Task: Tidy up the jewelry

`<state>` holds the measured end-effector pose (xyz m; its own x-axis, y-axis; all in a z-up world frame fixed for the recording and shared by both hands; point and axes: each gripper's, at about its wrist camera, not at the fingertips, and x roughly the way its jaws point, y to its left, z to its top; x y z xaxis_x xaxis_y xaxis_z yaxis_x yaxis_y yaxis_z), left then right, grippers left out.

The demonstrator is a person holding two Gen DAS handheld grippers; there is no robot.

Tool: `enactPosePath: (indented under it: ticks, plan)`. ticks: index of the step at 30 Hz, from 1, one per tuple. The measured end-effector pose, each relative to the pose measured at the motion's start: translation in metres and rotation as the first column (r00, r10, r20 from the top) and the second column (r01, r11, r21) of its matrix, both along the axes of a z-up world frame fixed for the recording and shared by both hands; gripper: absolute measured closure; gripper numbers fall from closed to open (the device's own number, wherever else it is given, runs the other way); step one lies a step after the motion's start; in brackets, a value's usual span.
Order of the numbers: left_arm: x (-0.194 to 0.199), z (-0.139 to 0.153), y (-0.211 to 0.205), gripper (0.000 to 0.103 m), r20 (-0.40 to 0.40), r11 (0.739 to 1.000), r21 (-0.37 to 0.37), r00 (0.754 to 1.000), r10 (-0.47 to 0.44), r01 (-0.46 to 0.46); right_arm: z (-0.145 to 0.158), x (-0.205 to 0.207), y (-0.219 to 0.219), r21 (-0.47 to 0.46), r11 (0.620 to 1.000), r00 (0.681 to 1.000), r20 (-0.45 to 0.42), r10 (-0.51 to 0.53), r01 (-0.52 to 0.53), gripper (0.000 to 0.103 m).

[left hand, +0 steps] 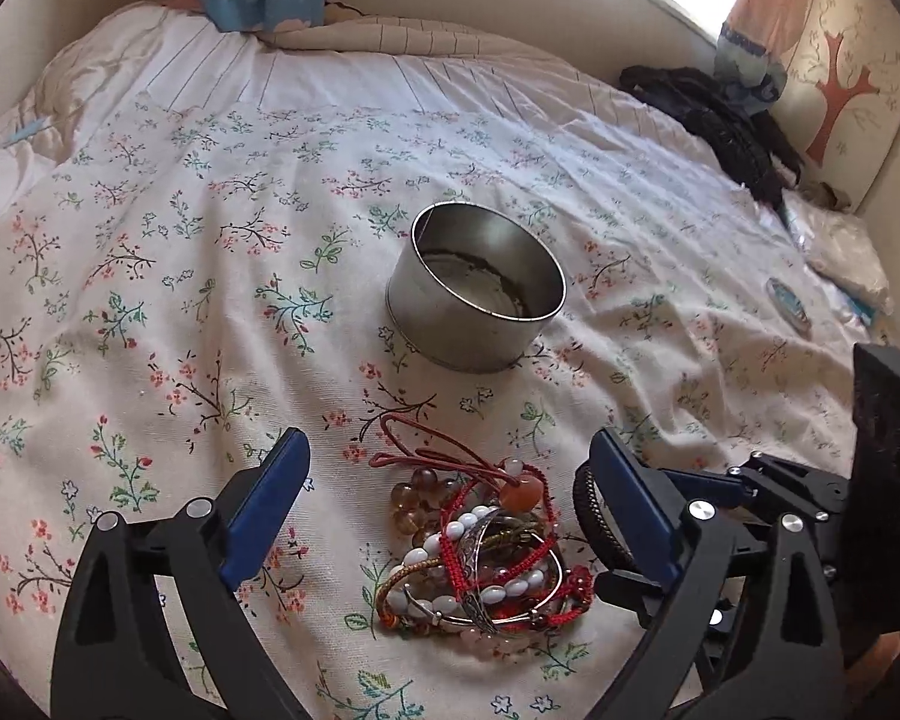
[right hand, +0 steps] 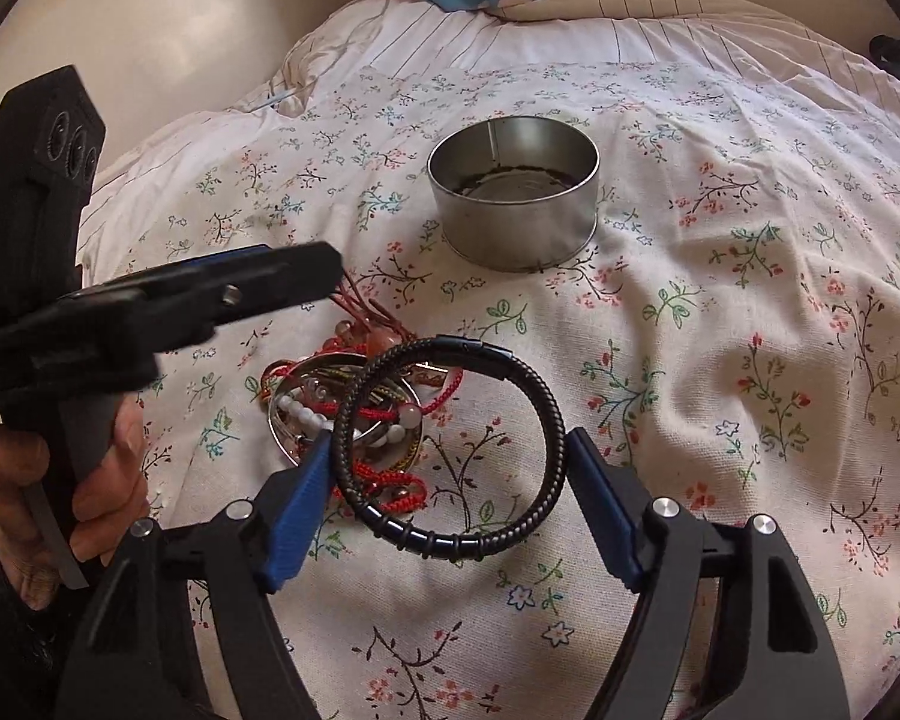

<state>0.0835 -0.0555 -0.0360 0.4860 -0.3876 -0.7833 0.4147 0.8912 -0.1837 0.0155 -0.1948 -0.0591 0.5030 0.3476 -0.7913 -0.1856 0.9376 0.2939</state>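
Left gripper (left hand: 450, 498) hangs over the bed with its blue fingers (left hand: 267, 510) spread wide, released, gripping nothing. The jewelry pile (left hand: 480, 552) of beads, red cords and bangles lies on the floral bedspread (left hand: 150, 300) right between those fingers, touching neither pad as far as the view shows.

Right gripper (right hand: 450, 498) has its fingers (right hand: 300, 516) part-way spread and clamped on the black braided bracelet (right hand: 450, 444), one pad pressing each side of the ring, which stands up ahead of the fingertips. The pile sits just beyond and to the left of the right fingers, partly behind the bracelet. A hand (right hand: 60, 492) grips the left tool's handle at the left edge of that view.

Straight ahead of both pairs of fingers, well apart from the pile, stands the round metal tin (left hand: 474, 294), open-topped and upright. Open bedspread all around it; a dark garment (left hand: 720, 126) lies far off to the right by the wall.
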Motion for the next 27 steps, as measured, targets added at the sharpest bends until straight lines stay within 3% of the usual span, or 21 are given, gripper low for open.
enactPosePath:
  ticks: [1,2,3,6,9,12,18,27]
  plan:
    - [0.001,-0.003,-0.004,0.049,-0.004,1.0,0.021,1.0,-0.004,0.005,-0.001,0.0,0.001,-0.004,1.0,1.0,-0.002,0.002,-0.002,0.029]
    - [0.005,-0.008,-0.006,0.071,-0.031,0.999,0.031,1.0,-0.007,0.008,-0.001,0.0,0.001,-0.006,1.0,1.0,-0.003,0.003,-0.003,0.029]
    - [0.01,-0.013,-0.004,0.1,-0.066,1.0,0.014,0.998,-0.007,0.008,-0.002,0.0,0.001,-0.006,1.0,1.0,-0.004,0.003,-0.003,0.029]
    - [0.009,-0.008,0.007,0.1,-0.048,1.0,-0.021,0.999,0.002,-0.003,-0.001,0.0,-0.001,0.002,1.0,1.0,-0.001,-0.003,0.003,0.029]
    - [0.007,0.008,0.019,0.1,-0.017,0.992,-0.124,1.0,0.008,-0.01,0.002,0.0,-0.005,0.014,1.0,1.0,0.018,-0.02,0.02,0.029]
    - [0.005,0.023,0.021,0.1,0.012,0.985,-0.174,1.0,-0.003,0.005,0.009,-0.001,-0.01,0.031,0.999,0.998,0.057,-0.041,0.039,0.029]
    - [0.013,0.047,0.007,0.1,0.053,0.975,-0.217,0.998,-0.035,0.046,0.027,0.002,-0.016,0.026,0.996,0.985,0.148,-0.092,0.089,0.029]
    - [0.041,0.057,-0.019,0.1,0.065,0.966,-0.247,0.996,-0.066,0.08,0.036,0.021,-0.032,0.035,0.989,0.973,0.18,-0.146,0.142,0.029]
